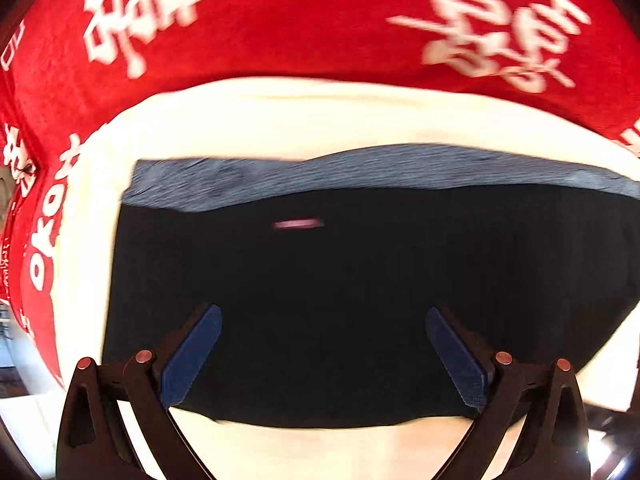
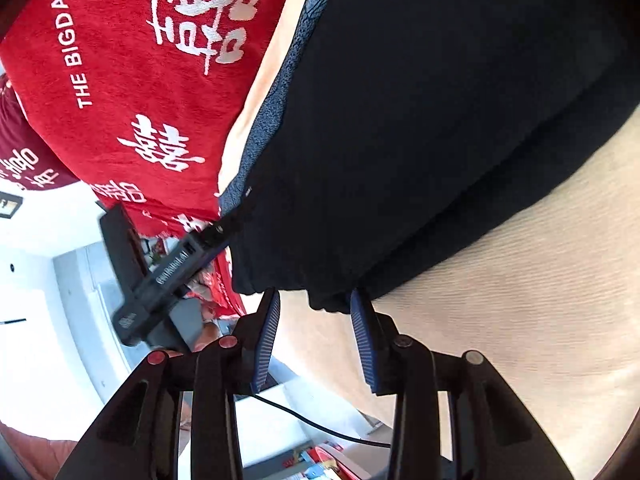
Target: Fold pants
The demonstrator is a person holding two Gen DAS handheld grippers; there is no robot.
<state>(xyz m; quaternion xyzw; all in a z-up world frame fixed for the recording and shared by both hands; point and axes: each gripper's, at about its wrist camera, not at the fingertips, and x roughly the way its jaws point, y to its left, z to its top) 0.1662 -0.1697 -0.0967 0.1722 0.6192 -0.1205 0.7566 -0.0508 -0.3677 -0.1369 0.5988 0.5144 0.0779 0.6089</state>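
Note:
The black pants (image 1: 340,288) lie folded into a rectangle on a cream cloth (image 1: 280,120), with a grey-blue waistband (image 1: 320,176) along the far edge and a small pink label (image 1: 298,224). My left gripper (image 1: 322,320) is open, its blue pads spread wide just above the near part of the pants, holding nothing. In the right wrist view the pants (image 2: 420,120) fill the upper right. My right gripper (image 2: 314,300) is open with its pads on either side of the pants' near corner, not closed on it. The left gripper (image 2: 160,280) shows at the pants' left edge.
A red cloth with white characters (image 1: 300,20) covers the surface beyond the cream cloth, and also shows in the right wrist view (image 2: 140,80). The cream cloth (image 2: 520,300) extends to the right of the pants. White floor and furniture (image 2: 48,280) and a black cable (image 2: 320,424) lie below.

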